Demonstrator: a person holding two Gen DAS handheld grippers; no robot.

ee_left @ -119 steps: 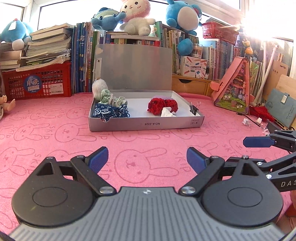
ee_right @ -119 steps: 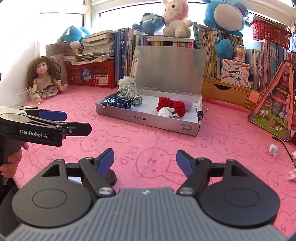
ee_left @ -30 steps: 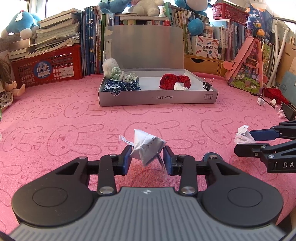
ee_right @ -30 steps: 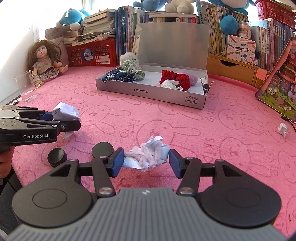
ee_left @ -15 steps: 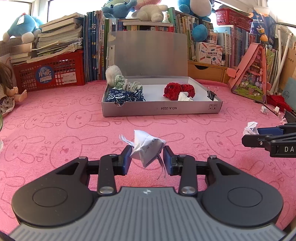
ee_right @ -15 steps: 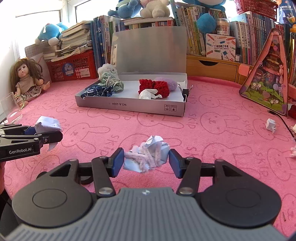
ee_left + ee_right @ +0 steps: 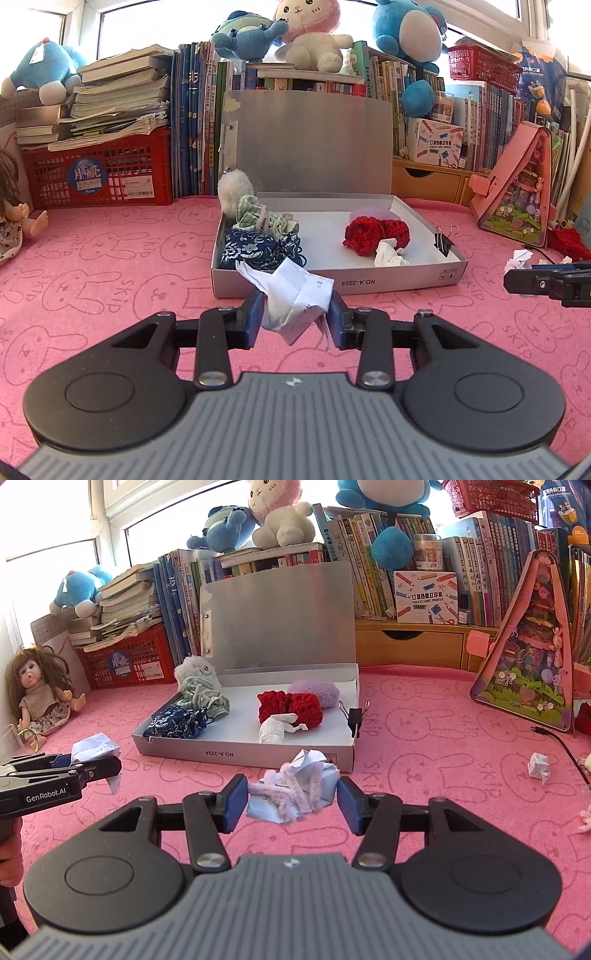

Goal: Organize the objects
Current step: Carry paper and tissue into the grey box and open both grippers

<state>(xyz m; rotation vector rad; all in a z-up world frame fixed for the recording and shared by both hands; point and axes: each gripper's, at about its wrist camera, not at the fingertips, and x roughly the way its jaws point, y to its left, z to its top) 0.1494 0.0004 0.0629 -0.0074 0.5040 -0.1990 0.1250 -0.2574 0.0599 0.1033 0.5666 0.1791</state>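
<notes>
Crumpled white paper sits clamped in our left gripper, raised before the open grey cardboard box on the pink bunny-print tablecloth. Our right gripper pinches a crumpled paper wad tangled with pale pink pipe cleaner. Only the right view shows a lilac fuzzy pom-pom behind the red knitted bundle. The left view cuts off the right gripper, hiding its load.

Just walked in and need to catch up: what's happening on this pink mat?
A person is tidying with two handheld grippers. The left gripper clamps a crumpled white paper; the right gripper holds a paper wad tangled with pink pipe cleaner. Both hover before the open grey box, which already holds fabric bits.
</notes>
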